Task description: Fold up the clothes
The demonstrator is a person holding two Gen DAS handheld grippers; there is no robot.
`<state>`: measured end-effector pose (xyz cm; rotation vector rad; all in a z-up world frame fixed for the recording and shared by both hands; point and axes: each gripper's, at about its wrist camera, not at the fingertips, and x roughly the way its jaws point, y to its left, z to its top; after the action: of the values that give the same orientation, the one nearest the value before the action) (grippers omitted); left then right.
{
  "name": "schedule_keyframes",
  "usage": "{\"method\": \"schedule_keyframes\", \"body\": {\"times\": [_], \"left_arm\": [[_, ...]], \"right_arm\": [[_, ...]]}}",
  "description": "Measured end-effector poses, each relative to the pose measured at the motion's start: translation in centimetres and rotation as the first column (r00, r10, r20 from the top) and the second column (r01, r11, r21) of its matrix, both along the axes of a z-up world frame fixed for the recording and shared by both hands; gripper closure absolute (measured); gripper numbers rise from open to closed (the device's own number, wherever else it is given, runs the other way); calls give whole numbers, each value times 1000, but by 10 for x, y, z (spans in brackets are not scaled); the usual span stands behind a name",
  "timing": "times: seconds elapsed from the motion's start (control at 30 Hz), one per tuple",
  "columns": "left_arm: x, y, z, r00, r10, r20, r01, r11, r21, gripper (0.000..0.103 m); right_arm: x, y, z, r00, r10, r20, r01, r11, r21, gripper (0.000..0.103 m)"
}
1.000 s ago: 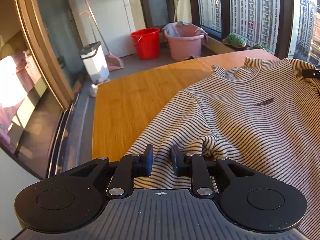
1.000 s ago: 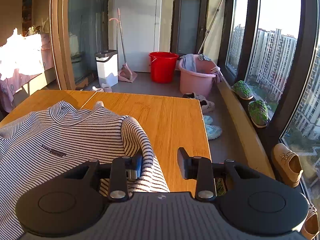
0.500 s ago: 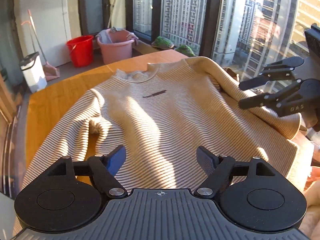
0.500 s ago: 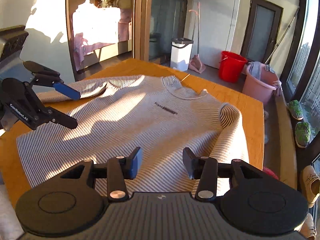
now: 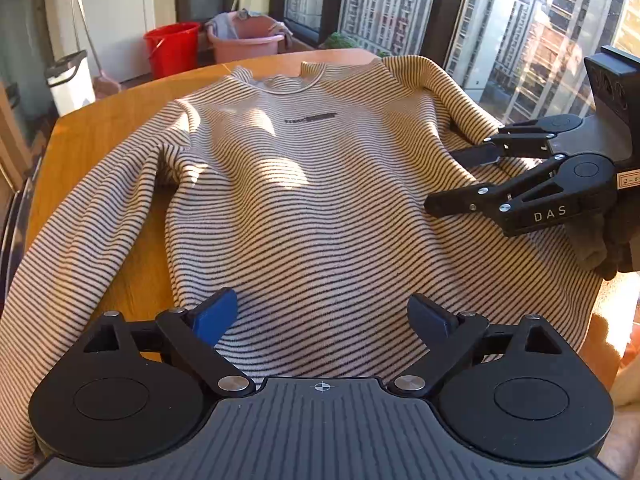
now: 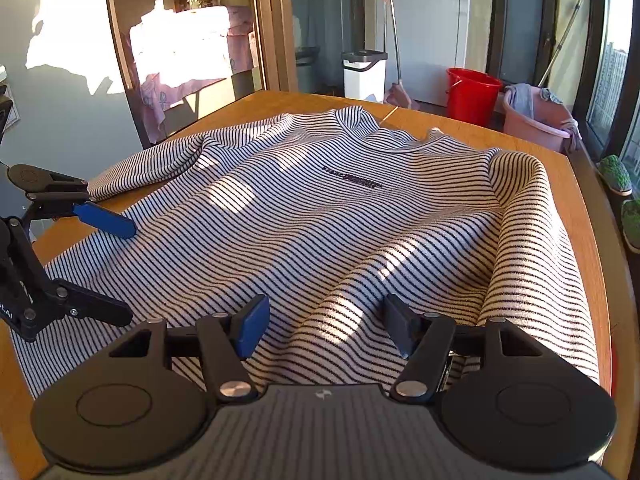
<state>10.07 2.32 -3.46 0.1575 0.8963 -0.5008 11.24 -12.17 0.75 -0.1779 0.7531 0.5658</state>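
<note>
A black-and-white striped sweater (image 5: 312, 200) lies face up and spread on the wooden table (image 5: 120, 112), collar at the far end. Its sleeves run down both sides. My left gripper (image 5: 322, 316) hovers over the near hem with its jaws opening wide, and no cloth is pinched between the blue pads. In the right wrist view the sweater (image 6: 320, 220) has a raised fold near the hem. My right gripper (image 6: 324, 326) stands over that fold with jaws opening, pads clear of the cloth. Each gripper shows in the other's view: the right gripper (image 5: 444, 180), the left gripper (image 6: 120, 268).
Beyond the table's far end stand a red bucket (image 5: 172, 46), a pink basin (image 5: 248, 40) with cloth in it, a white bin (image 5: 70, 80) and a broom. Tall windows run along the right side. Shoes (image 6: 614, 174) sit on the ledge by the table (image 6: 500, 136).
Both grippers were shut on the sweater's sleeves near the shoulders. They have let go, opened and drawn back to the hem end, so the whole sweater now shows.
</note>
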Motion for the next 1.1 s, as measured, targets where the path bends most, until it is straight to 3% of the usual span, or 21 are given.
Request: {"method": "schedule_keyframes", "body": {"times": [0.1, 0.2, 0.33, 0.37, 0.43, 0.47, 0.6, 0.67, 0.7, 0.83, 0.93, 1.0, 1.1], "left_arm": [[-9, -1, -1, 1000, -3, 5, 3, 1000, 31, 3], [-11, -2, -1, 1000, -1, 3, 1, 999, 40, 2], [-9, -6, 3, 1000, 7, -2, -7, 999, 35, 2], [-7, -7, 5, 1000, 7, 1, -7, 1000, 23, 2], [-5, -13, 10, 1000, -6, 18, 6, 1000, -13, 2], [-5, -17, 13, 999, -15, 31, 16, 999, -31, 2], [-6, -41, 21, 997, -49, 63, 56, 992, -114, 2], [-3, -54, 21, 997, -52, 62, 61, 987, -151, 0], [-2, -57, 18, 998, -42, 44, 48, 985, -163, 0], [6, -65, 4, 999, 7, -52, -17, 982, -191, 0], [4, -68, -1, 999, 26, -40, -34, 980, -198, 0], [3, -70, -2, 999, 29, -37, -36, 981, -191, 0], [1, -72, -2, 999, 20, -29, -25, 984, -177, 0]], "right_arm": [[-1, -10, 1, 1000, 10, 1, -10, 1000, -10, 37], [-6, -32, 11, 996, -80, 37, 82, 995, -58, 37], [-37, -81, 52, 975, -169, 146, 168, 986, 19, 38], [-46, -94, 63, 963, -201, 179, 199, 979, 30, 39], [-60, -115, 77, 945, -255, 206, 254, 967, 30, 54], [-66, -121, 80, 940, -271, 207, 273, 962, 17, 55], [-89, -127, 65, 958, -250, 141, 261, 963, -66, 55], [-97, -124, 52, 963, -250, 99, 259, 962, -92, 49], [-102, -122, 46, 961, -265, 84, 273, 957, -97, 43], [-120, -136, 39, 920, -387, 67, 390, 919, -51, 37], [-132, -159, 42, 886, -462, 44, 461, 887, 29, 37], [-139, -164, 40, 885, -463, 59, 463, 886, 10, 37], [-140, -162, 33, 896, -436, 78, 441, 896, -48, 46]]}}
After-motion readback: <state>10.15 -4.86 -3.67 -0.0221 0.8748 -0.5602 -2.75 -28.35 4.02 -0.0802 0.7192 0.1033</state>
